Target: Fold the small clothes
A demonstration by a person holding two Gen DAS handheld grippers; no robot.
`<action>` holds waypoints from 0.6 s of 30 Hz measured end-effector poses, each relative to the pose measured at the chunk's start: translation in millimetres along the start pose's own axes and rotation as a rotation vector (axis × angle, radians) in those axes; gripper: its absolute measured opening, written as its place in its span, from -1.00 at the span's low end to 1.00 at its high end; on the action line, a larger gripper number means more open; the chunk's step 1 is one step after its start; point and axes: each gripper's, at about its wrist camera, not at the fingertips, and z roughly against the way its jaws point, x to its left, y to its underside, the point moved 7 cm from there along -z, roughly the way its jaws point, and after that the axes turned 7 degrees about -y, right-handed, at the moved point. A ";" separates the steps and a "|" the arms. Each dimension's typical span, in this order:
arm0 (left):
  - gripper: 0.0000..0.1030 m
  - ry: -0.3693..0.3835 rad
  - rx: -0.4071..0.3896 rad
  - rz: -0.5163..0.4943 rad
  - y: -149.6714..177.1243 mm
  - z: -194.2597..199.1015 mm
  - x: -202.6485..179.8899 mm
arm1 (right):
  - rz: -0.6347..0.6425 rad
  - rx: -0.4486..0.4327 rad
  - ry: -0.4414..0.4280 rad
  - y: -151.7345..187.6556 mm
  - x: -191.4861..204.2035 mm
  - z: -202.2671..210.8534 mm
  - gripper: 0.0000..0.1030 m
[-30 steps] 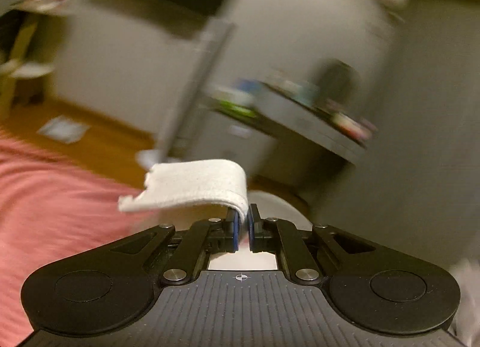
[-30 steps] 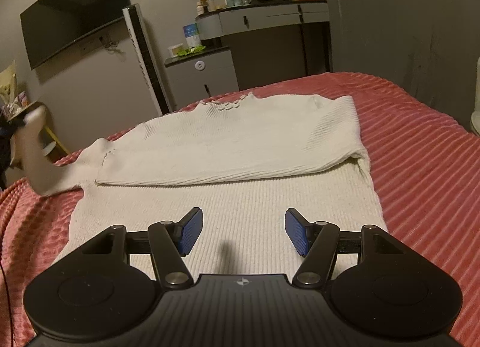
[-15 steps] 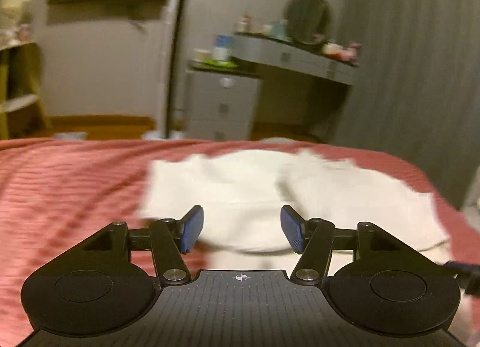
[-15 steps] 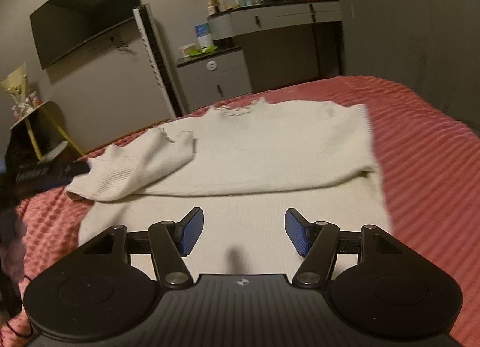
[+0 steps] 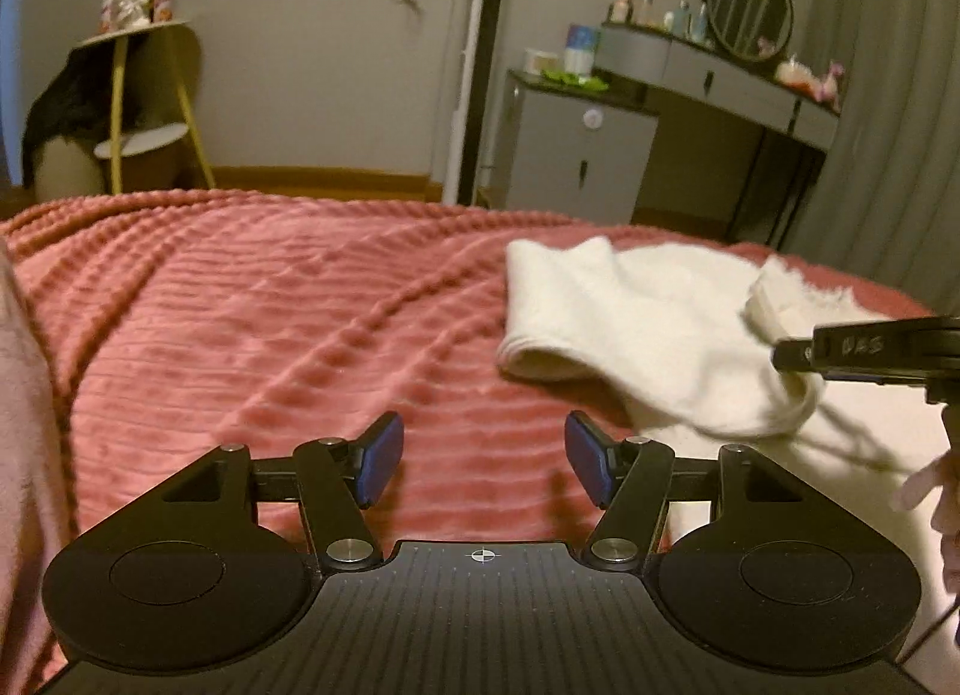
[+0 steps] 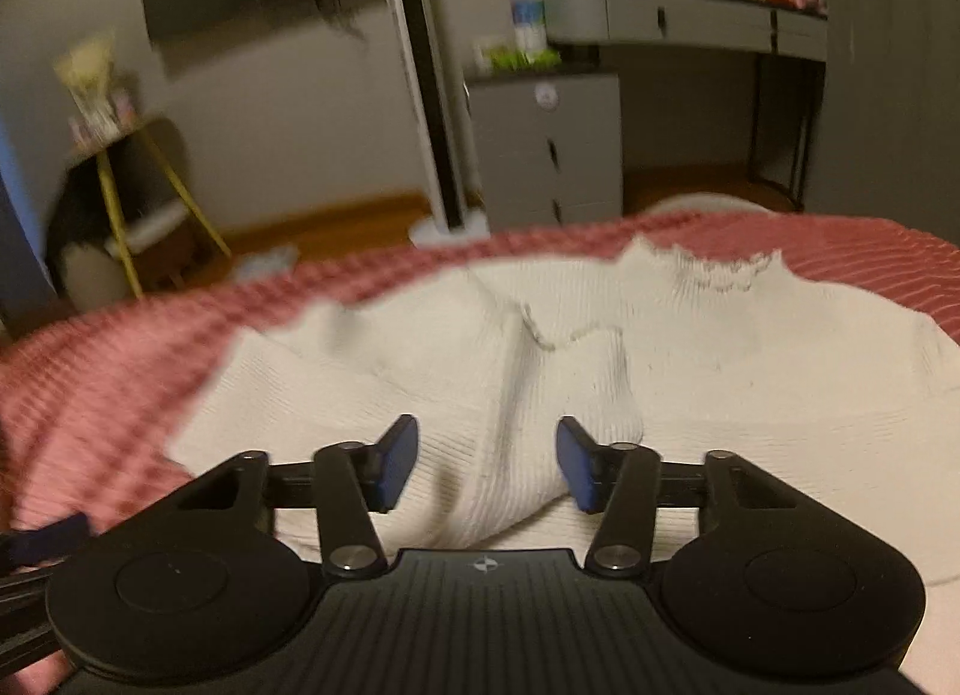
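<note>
A cream knitted sweater (image 6: 750, 371) lies flat on the pink ribbed bedspread (image 6: 90, 395). Its left sleeve (image 6: 528, 425) is folded in over the body. My right gripper (image 6: 486, 464) hovers low over that sleeve, jaws closing with the sleeve's fold between them; the pads are not pressing on it. In the left wrist view the sweater (image 5: 660, 323) sits to the right, and one of the right gripper's fingers (image 5: 852, 347) reaches in over it. My left gripper (image 5: 483, 458) is over bare bedspread (image 5: 270, 335), jaws opening, with nothing between them.
Beyond the bed's far edge stand a grey drawer cabinet (image 5: 576, 155), a vanity desk with a round mirror (image 5: 720, 77), a tall white column unit (image 5: 474, 65) and a yellow-legged side table (image 5: 150, 95). Part of a hand (image 5: 942, 491) shows at the right edge.
The left gripper let go of the sleeve cuff, opened and sank toward the bedspread; the sleeve now lies folded on the sweater. The right gripper swung left over the sleeve and its jaws narrowed.
</note>
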 end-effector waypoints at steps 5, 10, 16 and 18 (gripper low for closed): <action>0.27 0.016 -0.008 -0.025 -0.2 -2.9 -6.6 | -0.014 -0.040 0.053 10.1 -22.8 14.5 -0.88; 0.27 0.042 -0.012 -0.038 -1.2 -0.9 -20.6 | -0.225 -0.221 0.122 36.9 -93.4 89.1 -0.87; 0.27 0.078 -0.021 -0.078 -2.0 10.1 -52.1 | -0.408 -0.130 0.095 78.9 -151.9 99.2 -0.51; 0.27 0.081 -0.001 -0.086 -0.5 9.2 -59.5 | -0.423 -0.142 0.075 76.4 -154.9 101.0 -0.48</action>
